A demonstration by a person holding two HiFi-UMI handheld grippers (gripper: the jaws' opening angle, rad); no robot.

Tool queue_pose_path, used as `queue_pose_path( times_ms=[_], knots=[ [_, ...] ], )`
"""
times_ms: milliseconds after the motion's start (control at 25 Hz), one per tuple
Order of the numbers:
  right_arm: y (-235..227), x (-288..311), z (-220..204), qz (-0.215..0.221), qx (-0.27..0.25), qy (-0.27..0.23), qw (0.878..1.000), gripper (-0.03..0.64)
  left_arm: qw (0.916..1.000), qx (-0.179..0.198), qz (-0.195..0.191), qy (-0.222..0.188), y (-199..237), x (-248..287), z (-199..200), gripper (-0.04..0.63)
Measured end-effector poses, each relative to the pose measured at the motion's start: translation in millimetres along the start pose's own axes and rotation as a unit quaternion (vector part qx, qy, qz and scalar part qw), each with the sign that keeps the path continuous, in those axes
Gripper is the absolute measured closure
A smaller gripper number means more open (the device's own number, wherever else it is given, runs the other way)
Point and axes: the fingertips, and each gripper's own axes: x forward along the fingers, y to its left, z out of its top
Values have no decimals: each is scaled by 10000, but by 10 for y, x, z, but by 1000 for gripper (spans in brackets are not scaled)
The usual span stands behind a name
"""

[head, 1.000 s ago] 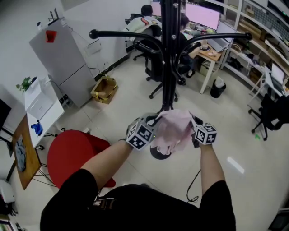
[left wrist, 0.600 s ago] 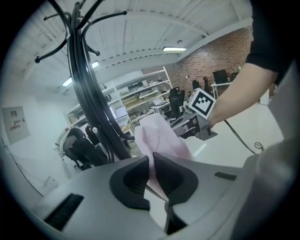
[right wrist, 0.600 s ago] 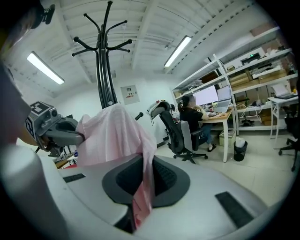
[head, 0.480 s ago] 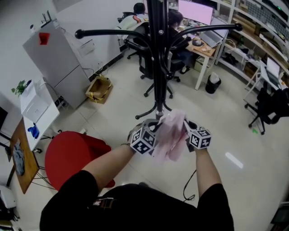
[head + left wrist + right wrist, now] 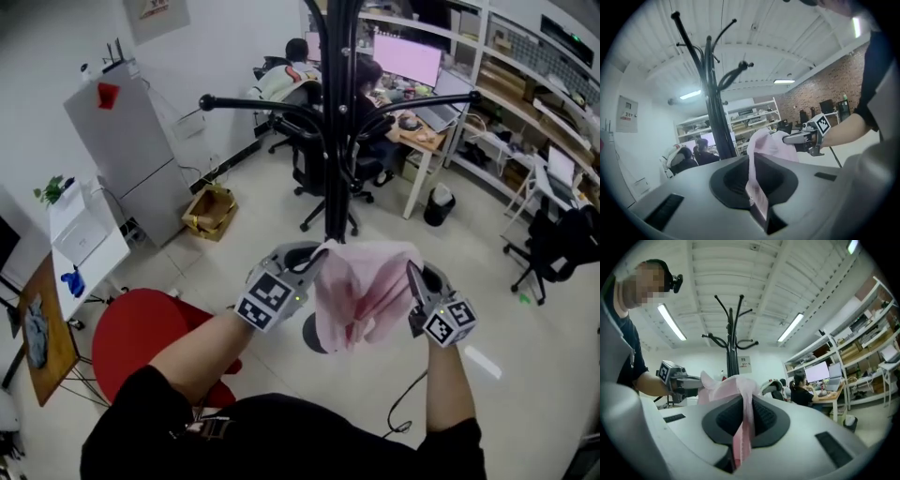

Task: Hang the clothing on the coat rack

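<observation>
While we hold the pink garment (image 5: pixel 361 292) up in front of the coat rack (image 5: pixel 339 141), both claws are clamped on it. The left gripper (image 5: pixel 317 257) pinches its top edge just beside the rack's pole, and the right gripper (image 5: pixel 411 274) pinches the other end, further to the right of the pole. The cloth hangs spread between them, below the curved arms of the rack, and it touches none of them.

The head view shows the floor (image 5: pixel 253 234) around the rack, with a red stool (image 5: pixel 141 333) to its left and a monitor (image 5: pixel 405 58) behind it. The gripper views do not show this floor. They show instead the top of the rack under long lamps (image 5: pixel 671 322), and a thin strip of pink cloth pressed in each closed jaw gap. Each gripper view also shows the other gripper at the far end of the cloth.

Compared with one second ago, the two grippers stand wider apart. The cloth, then bunched between them, is now stretched out. Both grippers are also higher against the pole.
</observation>
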Motion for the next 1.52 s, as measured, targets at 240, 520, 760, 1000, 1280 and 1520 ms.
queue_pose_path(
  times_ms=[240, 520, 760, 1000, 1280, 1520],
  knots=[
    [139, -6, 497, 178, -374, -171, 9990, 601, 9997, 16, 93, -241, 71, -127, 303, 577],
    [-578, 297, -427, -639, -212, 958, 9931, 601, 9972, -65, 160, 724, -73, 350, -637, 577],
    [-1059, 563, -1287, -1029, -368, 1934, 9750, 601, 9857, 120, 345, 1646, -143, 625, -1409, 577],
    [-1074, 818, -1781, -1028, -405, 2332, 9661, 601, 9745, 296, 245, 2212, -342, 682, -1878, 577],
    [-934, 602, -1365, -783, -246, 1483, 9855, 601, 9878, 68, 24, 1556, -346, 483, -1406, 577],
    [-918, -25, -766, -726, -397, 739, 9938, 601, 9960, -36, -287, 845, -506, 337, -832, 577]
  ],
)
